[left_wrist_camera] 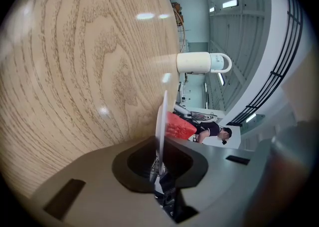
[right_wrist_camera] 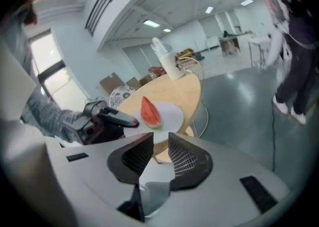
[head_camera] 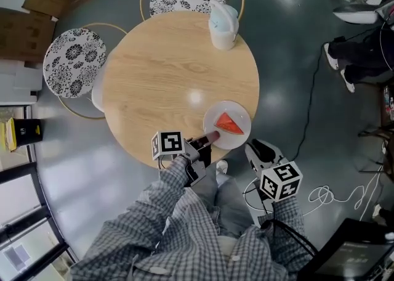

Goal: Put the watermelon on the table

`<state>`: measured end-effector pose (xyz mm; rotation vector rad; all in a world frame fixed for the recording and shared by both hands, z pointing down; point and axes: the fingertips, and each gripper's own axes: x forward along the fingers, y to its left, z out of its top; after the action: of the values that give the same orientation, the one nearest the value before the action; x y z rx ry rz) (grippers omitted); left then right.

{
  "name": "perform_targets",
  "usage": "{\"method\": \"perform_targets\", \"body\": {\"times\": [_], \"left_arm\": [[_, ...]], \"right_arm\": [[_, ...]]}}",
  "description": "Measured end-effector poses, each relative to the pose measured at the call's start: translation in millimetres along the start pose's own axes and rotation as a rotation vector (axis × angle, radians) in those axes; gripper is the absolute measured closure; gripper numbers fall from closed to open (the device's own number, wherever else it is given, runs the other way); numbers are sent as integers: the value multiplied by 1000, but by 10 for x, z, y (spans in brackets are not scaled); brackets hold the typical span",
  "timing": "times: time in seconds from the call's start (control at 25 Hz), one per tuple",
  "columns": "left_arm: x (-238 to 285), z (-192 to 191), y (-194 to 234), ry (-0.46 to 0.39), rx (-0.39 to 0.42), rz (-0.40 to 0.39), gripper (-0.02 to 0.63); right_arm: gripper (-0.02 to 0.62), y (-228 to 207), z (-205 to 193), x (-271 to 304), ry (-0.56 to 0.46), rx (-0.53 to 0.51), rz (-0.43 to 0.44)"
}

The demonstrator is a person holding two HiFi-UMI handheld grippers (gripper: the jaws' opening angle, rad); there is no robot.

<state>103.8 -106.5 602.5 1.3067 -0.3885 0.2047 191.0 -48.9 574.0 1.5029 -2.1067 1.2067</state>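
Left gripper point(head_camera: 209, 139) pinches the rim of the white plate point(head_camera: 236, 140) carrying the watermelon slice point(head_camera: 229, 124), seemingly resting at the table's point(head_camera: 166, 70) near edge. Right gripper point(head_camera: 259, 150) hangs spread and empty just off the table. Placement looks nearly finished; next, release the rim gently.

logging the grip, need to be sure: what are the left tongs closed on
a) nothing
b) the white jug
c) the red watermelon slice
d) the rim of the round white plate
d: in the left gripper view the left tongs pinch the thin rim of the round white plate, while the red watermelon slice lies on the plate beyond them.
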Motion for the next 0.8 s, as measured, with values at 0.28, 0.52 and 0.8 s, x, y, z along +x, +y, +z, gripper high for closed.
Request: {"method": "perform_targets", "body": {"times": [0.28, 0.52, 0.8], "left_arm": [[2, 21, 33, -2, 4, 1, 573], [2, 4, 28, -16, -20, -12, 574], [-15, 9, 57, -13, -15, 1, 574]], "right_arm": [[518, 607, -50, 92, 126, -779, -28], [518, 746, -253, 299, 200, -1127, -80], [538, 740, -290, 413, 236, -1289, -130]]}}
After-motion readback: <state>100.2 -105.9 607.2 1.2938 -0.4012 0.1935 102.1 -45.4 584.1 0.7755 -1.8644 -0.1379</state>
